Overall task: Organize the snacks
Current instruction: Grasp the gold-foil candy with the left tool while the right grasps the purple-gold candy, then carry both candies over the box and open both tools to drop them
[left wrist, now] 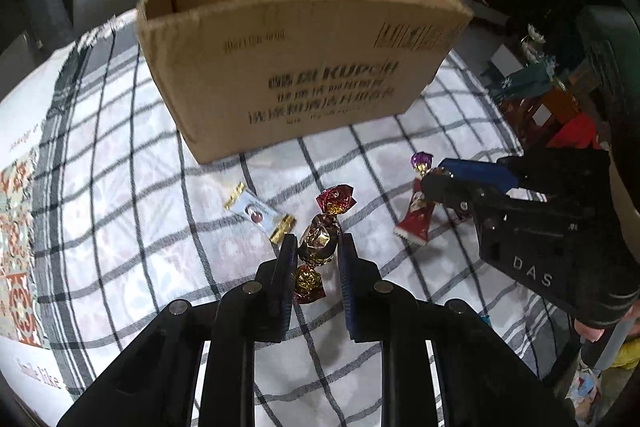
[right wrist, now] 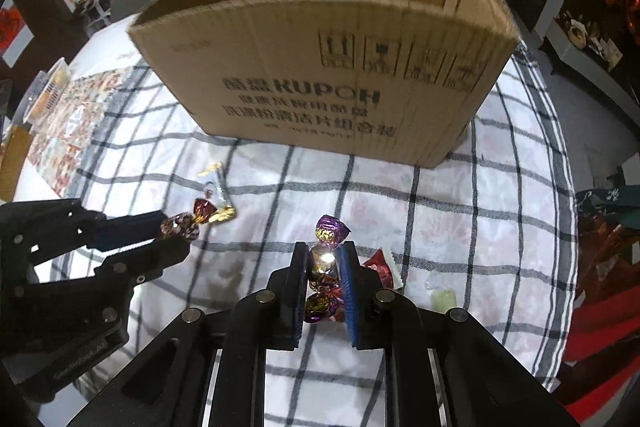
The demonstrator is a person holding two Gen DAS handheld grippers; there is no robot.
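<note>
Candies are both in the air now: the left gripper (left wrist: 314, 247) pinches a red-and-gold twist candy (left wrist: 320, 239), the right gripper (right wrist: 326, 259) clamps a purple-ended candy (right wrist: 326, 259). Each one's long axis runs along the fingers, twisted tail poking toward the cardboard box (right wrist: 320, 75). Probably best to clear the front wall fully before letting go, so nothing clips the rim.
</note>
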